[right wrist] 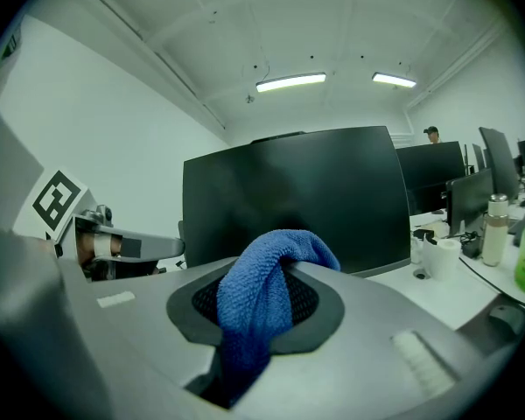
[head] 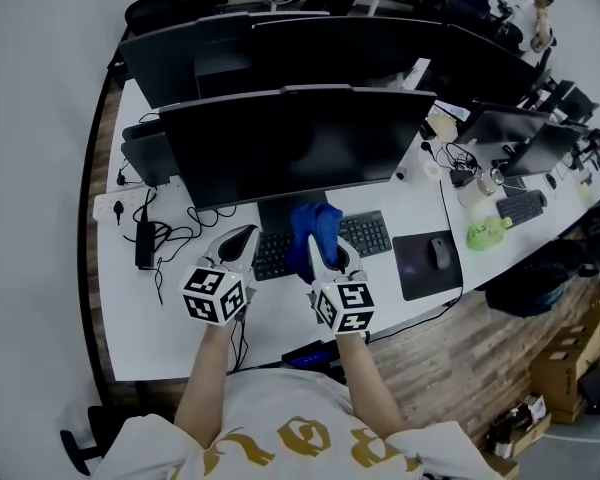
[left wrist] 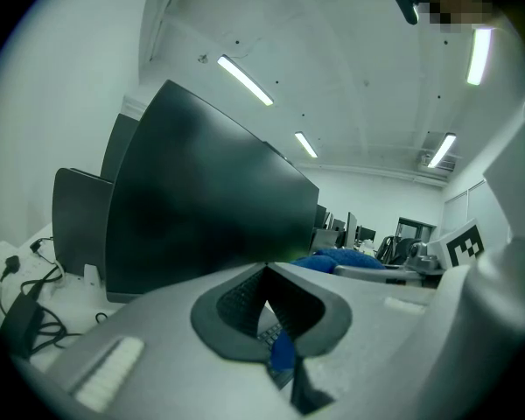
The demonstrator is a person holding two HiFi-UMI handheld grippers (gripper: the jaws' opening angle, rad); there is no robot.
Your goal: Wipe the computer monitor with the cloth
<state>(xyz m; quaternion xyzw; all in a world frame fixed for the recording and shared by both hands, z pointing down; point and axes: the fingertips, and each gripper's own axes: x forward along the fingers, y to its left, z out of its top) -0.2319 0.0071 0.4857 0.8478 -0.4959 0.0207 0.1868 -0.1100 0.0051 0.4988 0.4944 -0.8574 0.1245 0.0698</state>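
Right hand-held gripper (right wrist: 280, 268): jaws pinching the blue cloth (head: 316, 228), which bunches up over the jaw tips and hangs down between the pads. Left hand-held gripper (left wrist: 267, 268): jaw tips pressed together, nothing between them.

Both are low over the keyboard (head: 365, 234), just in front of the lower edge of the monitor (head: 290, 143). The cloth is near that edge, around the stand. I cannot tell if it touches the screen. The left hand-held gripper is beside it, apart from the cloth.

The screen is dark and runs wide to both sides of the grippers. More monitors stand close behind its top edge.

White surface (head: 180, 328): a bare strip at the front left, by the near edge. Farther left, a power strip (head: 118, 206) and loose cables (head: 170, 236). To the right, a mouse (head: 439, 252) on its dark pad (head: 420, 273), well apart from the cloth.
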